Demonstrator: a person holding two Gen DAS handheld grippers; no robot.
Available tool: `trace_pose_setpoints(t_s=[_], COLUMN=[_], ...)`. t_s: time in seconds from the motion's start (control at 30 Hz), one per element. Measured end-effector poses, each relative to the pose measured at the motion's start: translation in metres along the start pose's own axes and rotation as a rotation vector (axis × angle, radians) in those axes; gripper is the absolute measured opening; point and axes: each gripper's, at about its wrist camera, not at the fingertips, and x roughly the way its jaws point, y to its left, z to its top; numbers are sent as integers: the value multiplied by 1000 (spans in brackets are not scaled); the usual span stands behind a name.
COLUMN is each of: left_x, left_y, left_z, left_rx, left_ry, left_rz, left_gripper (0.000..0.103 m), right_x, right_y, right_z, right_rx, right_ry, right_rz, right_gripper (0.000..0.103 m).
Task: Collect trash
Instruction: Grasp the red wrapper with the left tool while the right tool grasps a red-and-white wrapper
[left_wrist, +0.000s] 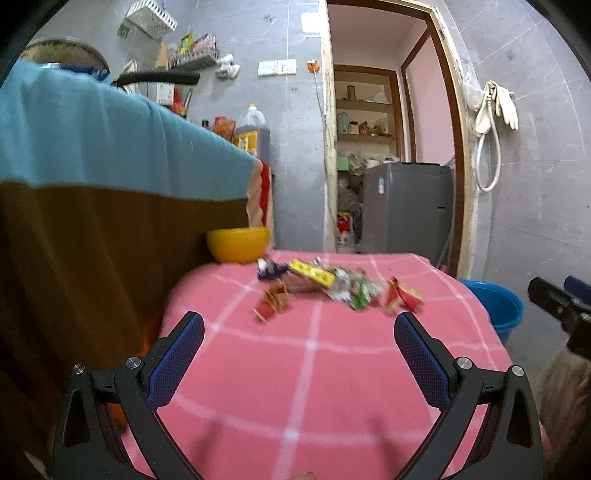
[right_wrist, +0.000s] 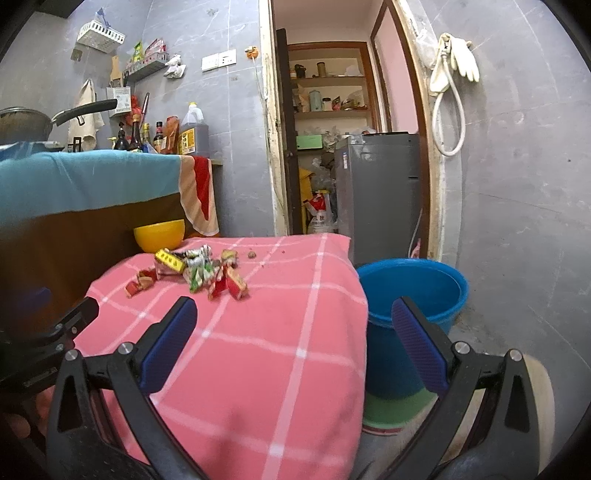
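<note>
A heap of crumpled snack wrappers (left_wrist: 325, 286) lies on the far part of a pink checked tablecloth (left_wrist: 314, 369); it also shows in the right wrist view (right_wrist: 195, 271). My left gripper (left_wrist: 299, 332) is open and empty, hovering just short of the heap. My right gripper (right_wrist: 293, 317) is open and empty, over the table's right edge, nearer than the wrappers. A blue bucket (right_wrist: 417, 295) stands on the floor right of the table; it also shows in the left wrist view (left_wrist: 495, 306). The right gripper's body shows at the left view's right edge (left_wrist: 561, 306).
A yellow bowl (left_wrist: 238, 243) sits at the table's far left corner beside a counter draped in teal and brown cloth (left_wrist: 92, 184). Bottles (right_wrist: 147, 136) stand on the counter. A grey appliance (right_wrist: 380, 192) stands in the doorway behind. The wall is at right.
</note>
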Motion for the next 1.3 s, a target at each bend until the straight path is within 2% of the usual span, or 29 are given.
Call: trace_pose_setpoints(t_s=[0.23,0.43,0.53,0.6,0.83,1.0,1.13,1.2,1.27,1.3], left_x=[27,51,67,79,126,145,157,164,168,169], left_y=[22,31,35,36,39,42,43,45,47,48], left_z=[32,48,51,51,40,34,29,26,24,23], left_rx=[-16,-14,-12,-11,-32,-55,-70,-83,-97,-103], left_ry=[-47,-43,-16,24,270,382,463,508,544,557], left_rz=[26,23,10,-7,-46,-73,-90,-102,-116,-123], left_gripper=[101,101,101,101,101,99,85,72,64,57], right_x=[32,70,89,100,131,149,160,166,172,176], right_y=[9,24,30,34,32,33,39,42,44,46], right_z=[39,63,67,65,53,43,38,35,33,31], right_rx=[-26,-87,-109,-125,-134,-150,-168,-179,-188,-193], right_ry=[-23,-9,15,36,159,251,311,346,375,397], right_rz=[61,117,116,115,159,177,200,211,217,217], right_gripper=[103,103,103,103,103,103,103,103,91,90])
